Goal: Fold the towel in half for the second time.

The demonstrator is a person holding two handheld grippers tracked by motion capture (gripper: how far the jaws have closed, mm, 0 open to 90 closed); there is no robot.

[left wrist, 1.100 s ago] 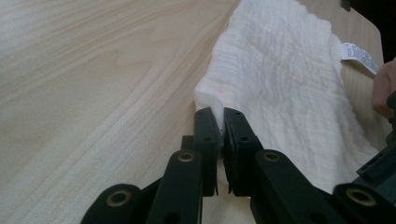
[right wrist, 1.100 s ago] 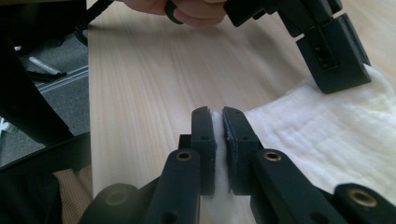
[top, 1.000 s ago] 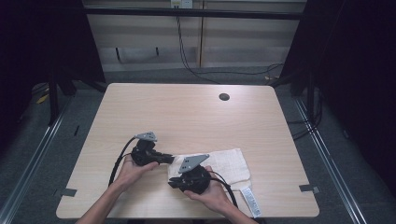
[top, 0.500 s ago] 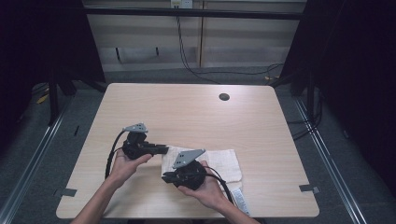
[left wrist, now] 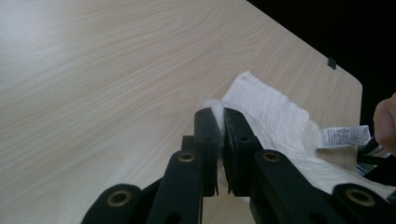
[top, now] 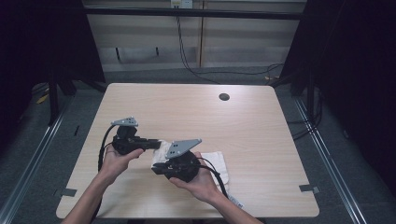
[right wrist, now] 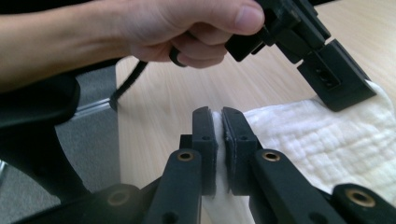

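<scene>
A white quilted cloth (top: 215, 162) with a sewn-in label (left wrist: 343, 136) lies on the light wooden table (top: 210, 116), its left end raised. My left gripper (top: 158, 143) is shut on the cloth's far left corner (left wrist: 218, 108). My right gripper (top: 157, 168) is shut on the near left edge (right wrist: 218, 120), its jaws pointing left. Both pairs of jaws are pressed together with a thin fold of cloth between the pads. In the right gripper view the left gripper (right wrist: 334, 77) and its hand (right wrist: 187, 28) hang just above the cloth (right wrist: 327, 140).
A small dark round hole (top: 224, 96) sits in the table near its far edge. Bare tabletop stretches beyond and to both sides of the cloth. Dark frame posts and floor cables (top: 187, 56) stand behind the table.
Both hands have risen and shifted left, lifting the cloth's left end off the table. The cloth has been drawn left with them. Both grips have held.
</scene>
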